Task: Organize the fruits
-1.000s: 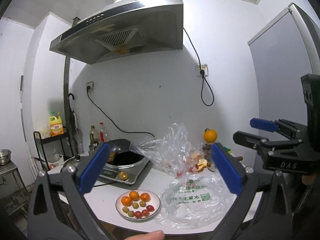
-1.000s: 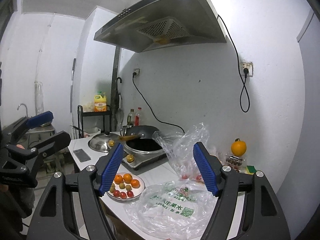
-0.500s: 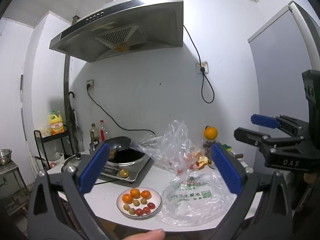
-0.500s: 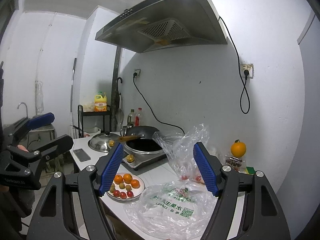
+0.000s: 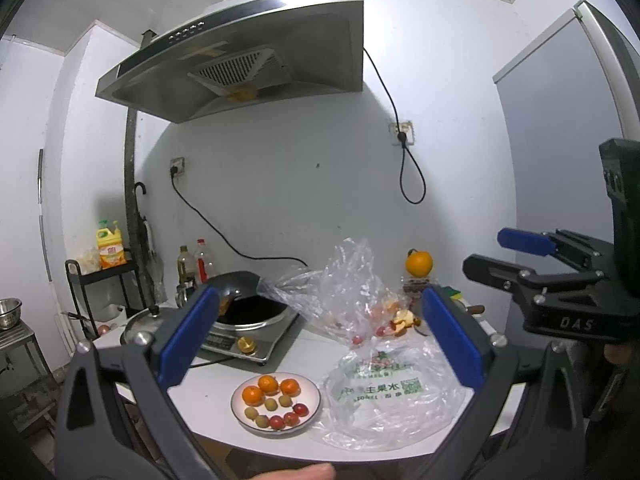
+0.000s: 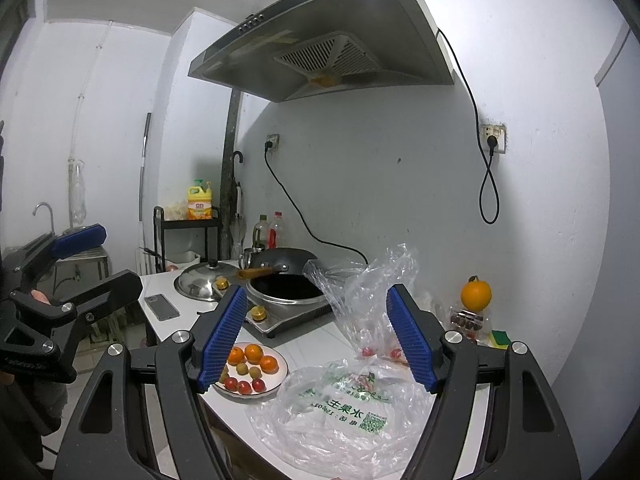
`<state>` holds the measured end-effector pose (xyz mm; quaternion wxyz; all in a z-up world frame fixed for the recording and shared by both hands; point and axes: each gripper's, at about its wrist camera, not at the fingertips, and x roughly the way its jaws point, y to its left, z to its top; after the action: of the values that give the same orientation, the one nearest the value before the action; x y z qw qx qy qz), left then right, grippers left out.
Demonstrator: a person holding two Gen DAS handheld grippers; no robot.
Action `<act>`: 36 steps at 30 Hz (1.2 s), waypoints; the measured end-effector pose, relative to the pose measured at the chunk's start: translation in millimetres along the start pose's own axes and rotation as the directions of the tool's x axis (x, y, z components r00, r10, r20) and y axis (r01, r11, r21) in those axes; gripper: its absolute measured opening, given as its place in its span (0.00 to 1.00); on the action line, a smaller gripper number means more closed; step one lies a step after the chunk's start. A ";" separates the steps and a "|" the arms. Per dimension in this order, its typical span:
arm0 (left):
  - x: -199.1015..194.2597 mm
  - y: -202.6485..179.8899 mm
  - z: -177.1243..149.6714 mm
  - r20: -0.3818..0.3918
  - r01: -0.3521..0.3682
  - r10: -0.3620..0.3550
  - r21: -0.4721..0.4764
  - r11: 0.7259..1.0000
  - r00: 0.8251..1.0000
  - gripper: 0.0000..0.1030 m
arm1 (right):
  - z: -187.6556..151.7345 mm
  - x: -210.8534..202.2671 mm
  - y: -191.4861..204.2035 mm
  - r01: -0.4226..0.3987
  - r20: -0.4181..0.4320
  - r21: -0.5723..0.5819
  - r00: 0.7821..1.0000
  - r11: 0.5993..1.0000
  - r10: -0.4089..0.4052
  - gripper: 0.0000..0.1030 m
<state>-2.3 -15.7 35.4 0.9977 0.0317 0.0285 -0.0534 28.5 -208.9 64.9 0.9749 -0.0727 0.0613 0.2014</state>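
Both grippers, left gripper (image 5: 320,340) and right gripper (image 6: 316,340), stand released and empty, the fruit plate (image 5: 276,402) at 6 o'clock below the left one.

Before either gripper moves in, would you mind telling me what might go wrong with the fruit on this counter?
1. The round white plate of small oranges, yellow-green fruits and red cherry tomatoes sits near the white counter's front edge; a nudge may push it off.
2. The crumpled clear plastic bag overhangs that edge and could slide when pulled.
3. The large orange perched on a clear box by the wall might roll down if bumped.
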 end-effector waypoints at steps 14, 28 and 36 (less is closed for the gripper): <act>1.0 -1.8 -2.4 -0.002 0.003 -0.003 0.002 1.000 1.000 0.99 | -1.6 1.1 -1.7 0.000 -0.002 -0.001 1.000 1.000 0.000 0.73; 2.8 -9.1 0.0 -0.002 0.009 -0.009 0.011 1.000 1.000 0.99 | -4.7 2.4 -4.8 0.001 -0.002 0.003 1.000 1.000 -0.001 0.73; 2.7 -9.8 0.8 0.001 0.004 -0.004 0.005 1.000 1.000 0.99 | -3.6 2.6 -4.5 0.003 -0.005 0.001 1.000 1.000 -0.003 0.73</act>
<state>-0.5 -25.7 35.5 0.9975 0.0340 0.0279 -0.0555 32.3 -212.5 61.5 0.9751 -0.0729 0.0635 0.1997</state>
